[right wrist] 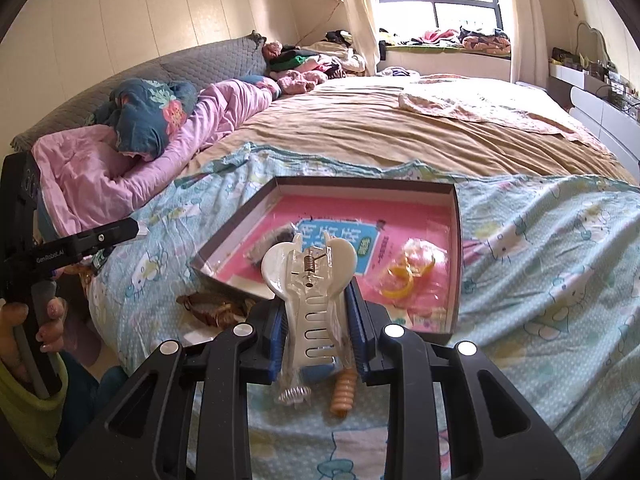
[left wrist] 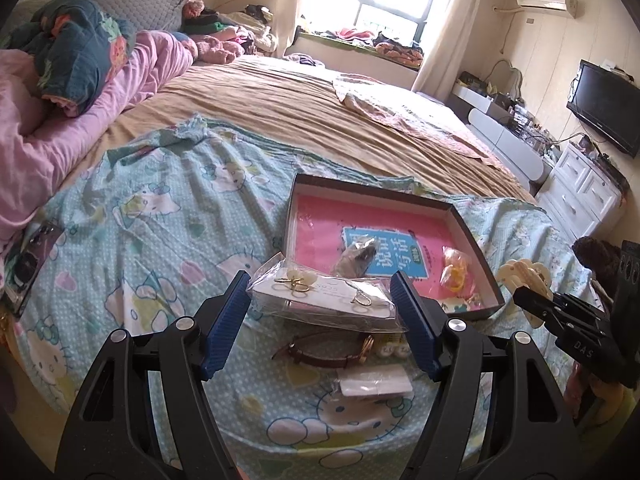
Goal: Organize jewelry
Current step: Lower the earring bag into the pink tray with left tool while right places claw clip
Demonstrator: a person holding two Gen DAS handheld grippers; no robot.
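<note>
My left gripper (left wrist: 320,294) is shut on a clear packet holding a card of gold earrings (left wrist: 324,298), carried above the bed just before the box. My right gripper (right wrist: 316,320) is shut on a white hair claw clip (right wrist: 310,280), which stands upright between the blue pads in front of the box. The shallow brown box (right wrist: 456,240) lies on the cartoon-print sheet and has a pink book as its floor. Inside it are a packet with a dark item (left wrist: 356,258) and a packet with yellow rings (right wrist: 408,276). The left wrist view shows the clip (left wrist: 520,276) at the far right.
A brown-strap watch (left wrist: 332,354), a small white packet (left wrist: 376,384) and pearl studs (left wrist: 394,350) lie on the sheet under the left gripper. An orange spiral hair tie (right wrist: 344,394) and a clear one (right wrist: 294,394) lie under the right gripper. A phone (left wrist: 28,264) lies at far left.
</note>
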